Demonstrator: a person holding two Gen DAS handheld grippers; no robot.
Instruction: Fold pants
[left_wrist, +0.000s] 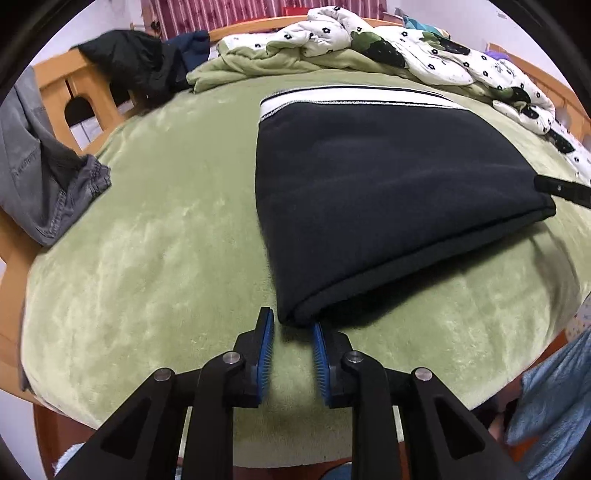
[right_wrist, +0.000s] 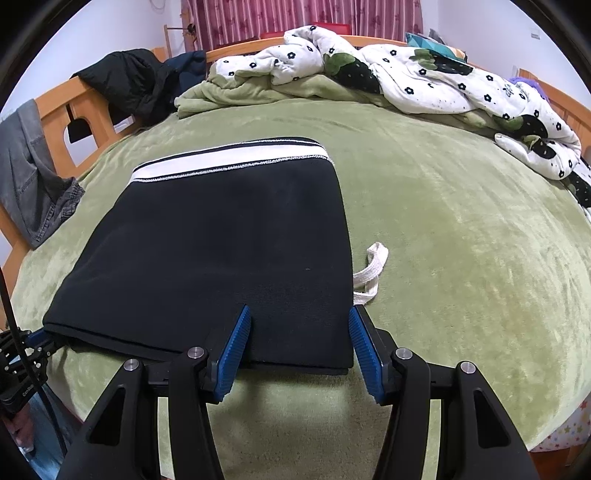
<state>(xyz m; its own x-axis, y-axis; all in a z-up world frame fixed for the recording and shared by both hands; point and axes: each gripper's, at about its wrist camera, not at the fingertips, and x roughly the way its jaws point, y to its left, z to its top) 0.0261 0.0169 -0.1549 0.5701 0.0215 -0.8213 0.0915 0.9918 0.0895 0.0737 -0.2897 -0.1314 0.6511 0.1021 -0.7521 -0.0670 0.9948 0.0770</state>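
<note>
Blue ribbed pads of the left gripper (left_wrist: 292, 325) at bottom centre of the left wrist view, spread a little, nothing between them, tips just short of the near corner of the folded pants (left_wrist: 388, 199). Right gripper (right_wrist: 300, 325) at bottom centre of the right wrist view, jaws spread wide, hovering over or beside the near right corner of the pants (right_wrist: 221, 251), gripping nothing; contact with the cloth impossible to tell.

Black pants folded into a thick flat rectangle on the green blanket (left_wrist: 166, 221), centre-right in the left view, centre-left in the right view. Long axis from lower frame towards upper frame; folded edge nearest the lenses, white waistband with black stripes (right_wrist: 229, 162) at the far end, pointing towards the heaped bedding. White drawstring (right_wrist: 371, 273) spilling out at the right edge, lying on the blanket (right_wrist: 461, 240).

Further out: flower-print quilt (right_wrist: 424, 85) across the upper right, dark jacket (right_wrist: 129, 81) over the wooden bed rail (right_wrist: 55, 107) at upper left, grey jeans (left_wrist: 40, 177) draped at the left edge.
</note>
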